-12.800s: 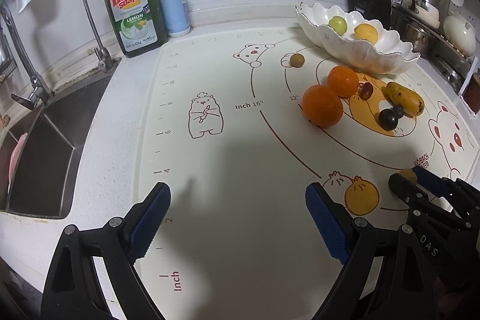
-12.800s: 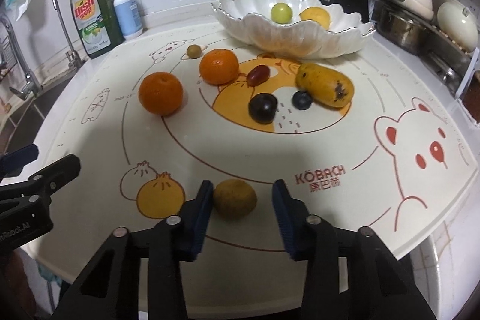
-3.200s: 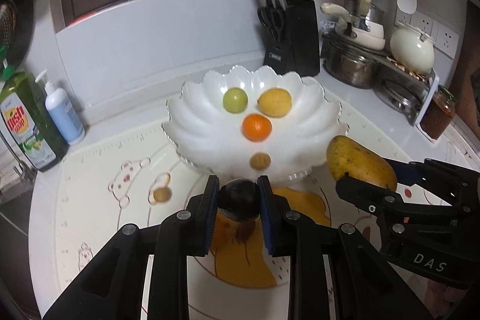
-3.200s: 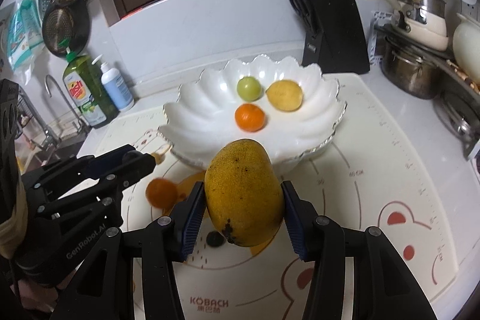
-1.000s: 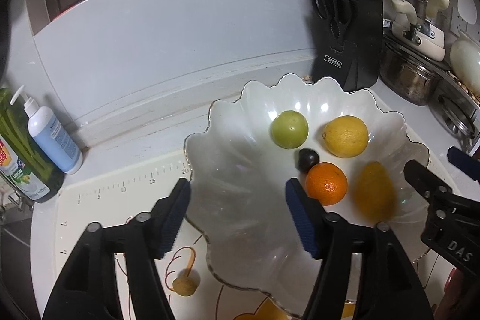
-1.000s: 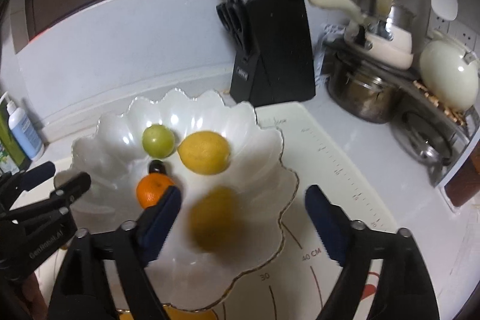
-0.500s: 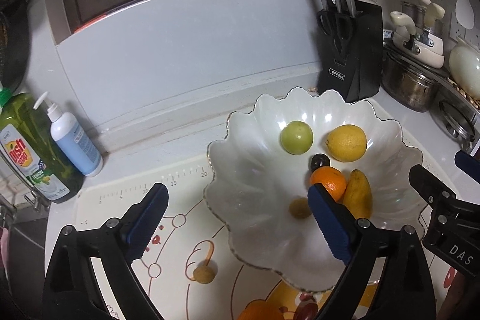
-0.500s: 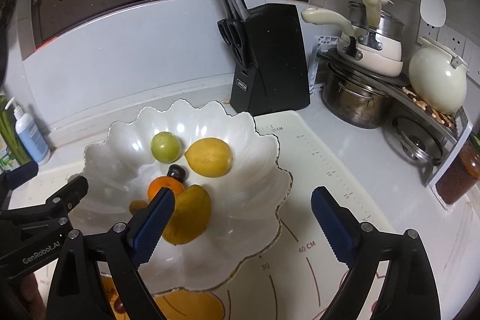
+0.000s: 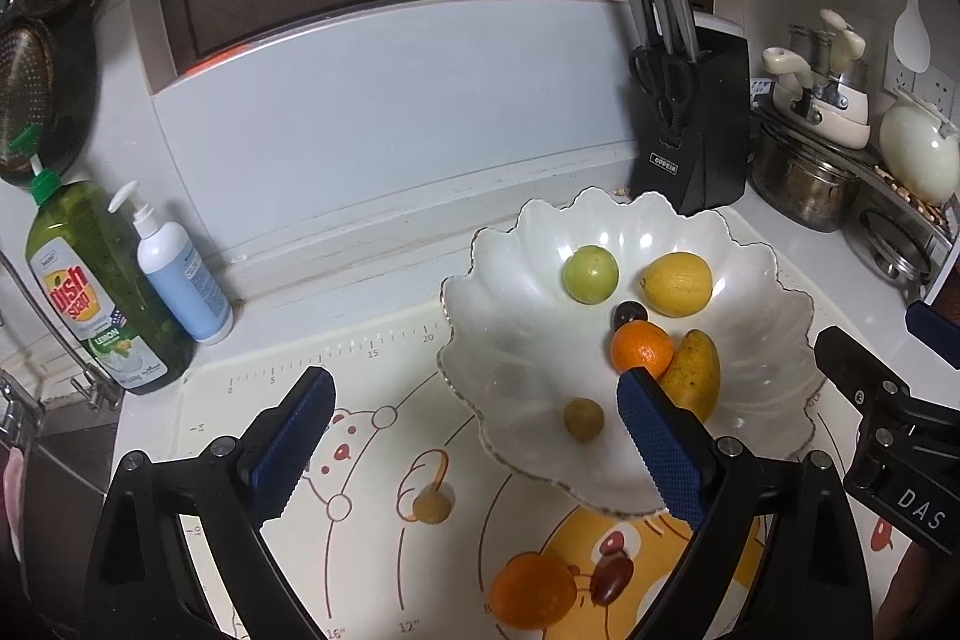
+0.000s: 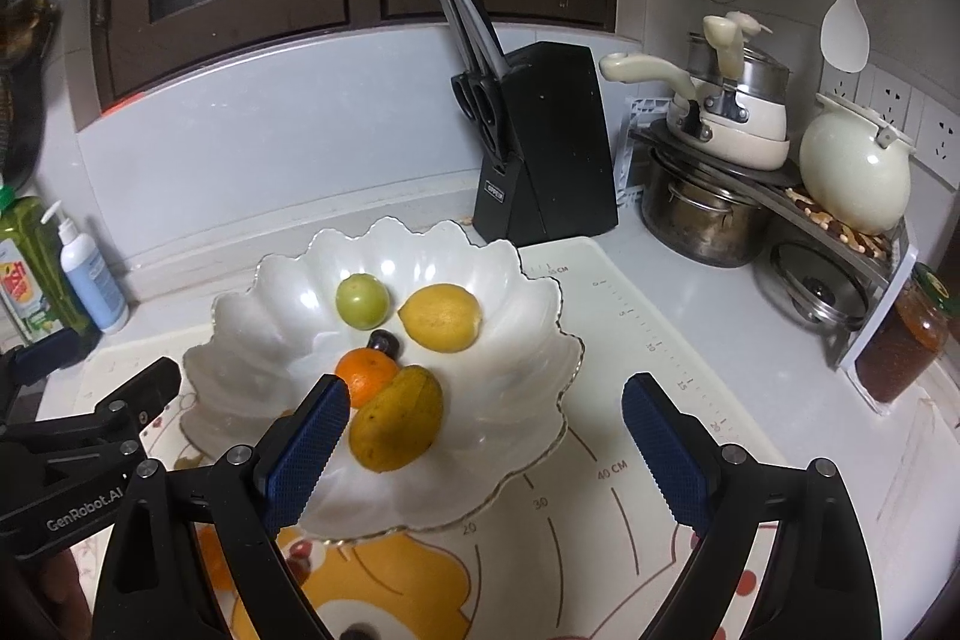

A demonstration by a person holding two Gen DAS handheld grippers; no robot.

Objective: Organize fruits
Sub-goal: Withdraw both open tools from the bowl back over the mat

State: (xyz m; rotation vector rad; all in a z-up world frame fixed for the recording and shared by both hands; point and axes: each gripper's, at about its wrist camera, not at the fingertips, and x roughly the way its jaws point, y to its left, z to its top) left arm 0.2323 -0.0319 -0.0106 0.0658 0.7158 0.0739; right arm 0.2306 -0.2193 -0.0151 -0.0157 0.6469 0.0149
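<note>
A white scalloped bowl (image 9: pixel 510 328) holds a green fruit (image 9: pixel 590 274), a lemon (image 9: pixel 677 283), a dark plum (image 9: pixel 629 314), an orange (image 9: pixel 641 349), a mango (image 9: pixel 693 373) and a small brown fruit (image 9: pixel 583 419). On the printed mat (image 9: pixel 372 550) in front lie a second orange (image 9: pixel 531 592), a red grape (image 9: pixel 611 577) and another small brown fruit (image 9: pixel 432 505). My left gripper (image 9: pixel 474 400) hangs open and empty above the bowl's left edge. My right gripper (image 10: pixel 486 400) is open and empty over the bowl's (image 10: pixel 516 340) right side, close to the mango (image 10: pixel 396 424).
A green dish soap bottle (image 9: pixel 102 292) and a white pump bottle (image 9: pixel 180 280) stand at the back left, by the sink. A black knife block (image 10: pixel 540 142) is right behind the bowl. Stacked pots (image 10: pixel 708 214), a cream kettle (image 10: pixel 855 178) and a jar (image 10: pixel 906 340) crowd the right.
Both grippers have drawn back and up from the bowl. The left jaws have spread wider. The mango, blurred a second ago, now lies still beside the orange.
</note>
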